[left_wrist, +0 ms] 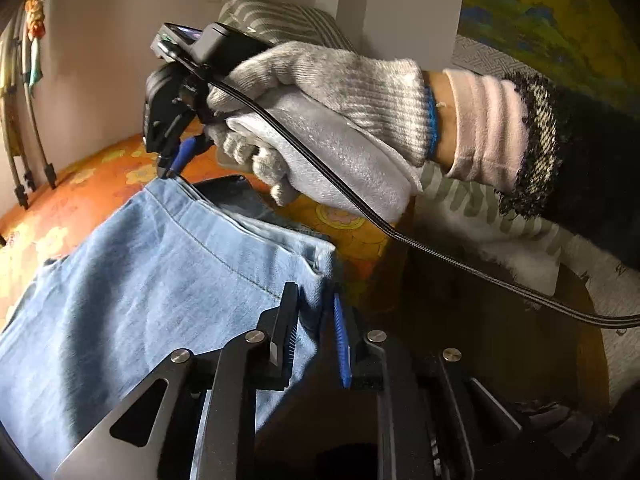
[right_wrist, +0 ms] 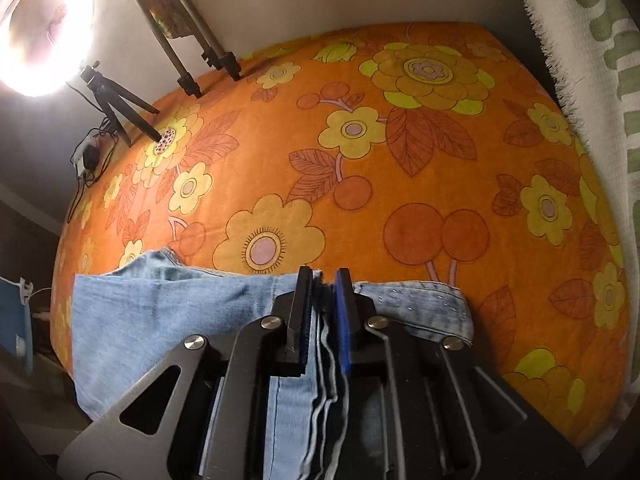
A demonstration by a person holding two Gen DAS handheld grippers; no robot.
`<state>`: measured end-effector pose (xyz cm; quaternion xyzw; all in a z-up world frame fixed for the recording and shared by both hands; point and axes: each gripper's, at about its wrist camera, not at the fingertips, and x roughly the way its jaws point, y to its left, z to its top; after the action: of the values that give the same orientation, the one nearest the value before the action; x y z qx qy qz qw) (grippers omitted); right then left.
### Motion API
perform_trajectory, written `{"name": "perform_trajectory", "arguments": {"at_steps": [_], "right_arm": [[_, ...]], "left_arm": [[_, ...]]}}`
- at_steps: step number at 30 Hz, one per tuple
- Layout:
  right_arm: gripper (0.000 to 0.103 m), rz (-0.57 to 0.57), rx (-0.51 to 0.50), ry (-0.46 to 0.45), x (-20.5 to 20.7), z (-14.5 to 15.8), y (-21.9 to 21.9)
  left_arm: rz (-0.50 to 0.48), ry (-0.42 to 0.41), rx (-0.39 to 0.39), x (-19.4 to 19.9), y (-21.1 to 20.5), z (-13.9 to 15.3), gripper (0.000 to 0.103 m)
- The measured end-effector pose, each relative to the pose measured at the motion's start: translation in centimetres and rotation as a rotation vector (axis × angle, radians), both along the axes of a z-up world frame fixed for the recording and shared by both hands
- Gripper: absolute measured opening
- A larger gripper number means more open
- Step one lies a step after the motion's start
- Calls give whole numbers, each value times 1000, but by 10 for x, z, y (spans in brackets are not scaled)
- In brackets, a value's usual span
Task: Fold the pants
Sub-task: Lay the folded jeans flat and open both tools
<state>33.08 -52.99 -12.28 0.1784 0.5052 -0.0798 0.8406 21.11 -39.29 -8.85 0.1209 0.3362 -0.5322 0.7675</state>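
Light blue denim pants (left_wrist: 132, 280) lie folded on the orange flowered bedspread (right_wrist: 360, 160). My left gripper (left_wrist: 316, 316) straddles the near corner of the denim's top edge; the cloth sits between its slightly parted jaws, with a dark gap beside the blue pad. A gloved hand (left_wrist: 320, 92) holds my right gripper (left_wrist: 170, 170), whose tips rest at the far corner of the same edge. In the right wrist view the right gripper (right_wrist: 324, 304) has several loose denim layers (right_wrist: 324, 380) hanging between its jaws, uncompressed. The pants' waistband (right_wrist: 420, 304) lies flat to the right.
Tripod legs (right_wrist: 192, 76) and a small tripod (right_wrist: 116, 108) stand at the bed's far edge below a bright ring light (right_wrist: 44, 28). A white and green patterned blanket (right_wrist: 592, 80) borders the right side. A black cable (left_wrist: 400, 232) trails from the right gripper.
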Motion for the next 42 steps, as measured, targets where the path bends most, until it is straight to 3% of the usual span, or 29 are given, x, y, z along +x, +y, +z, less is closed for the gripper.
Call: {"name": "perform_trajectory", "arguments": {"at_steps": [1,3,5,7,10,13,16,21,23,26,27,29,32,35,38,42], "right_arm": [[33,-6,-2,-5,-3,3,0],[41,-18,1,-37,-15,13,-2],[41,-25,19,-63,-32,23,-3],[41,-26,46,-84,-55,29,-2],[41,-21,69,-91,-94,26,4],[41,3,77,-70,-133,6,19],[41,21,100,-35,-154,-17,30],[41,9,117,-5,-165,-44,40],[38,12,102,3,-164,-47,43],[10,39,99,14,-159,-41,50],[5,51,79,17,-158,-38,54],[3,81,68,6,-157,-29,62],[3,54,-96,-5,-157,-14,66],[3,60,-140,11,-158,-7,67],[34,69,-161,-41,-157,14,78],[38,197,-141,-95,-123,45,121]], "left_arm": [[3,-1,2,1,4,4,16],[23,-7,2,3,18,13,17],[54,-4,-7,6,33,19,19],[120,-7,-16,10,57,28,28],[262,12,-26,27,111,38,31],[428,28,-26,43,176,45,33],[602,27,3,48,240,41,47],[839,95,52,52,325,22,47],[878,142,47,50,338,12,48],[919,235,19,50,346,-6,48],[928,265,14,53,347,-13,48],[937,304,14,52,349,-21,48],[936,360,33,56,349,-38,48],[930,387,44,55,346,-50,48],[933,404,33,54,346,-59,48],[935,427,-13,51,352,-63,48]]}}
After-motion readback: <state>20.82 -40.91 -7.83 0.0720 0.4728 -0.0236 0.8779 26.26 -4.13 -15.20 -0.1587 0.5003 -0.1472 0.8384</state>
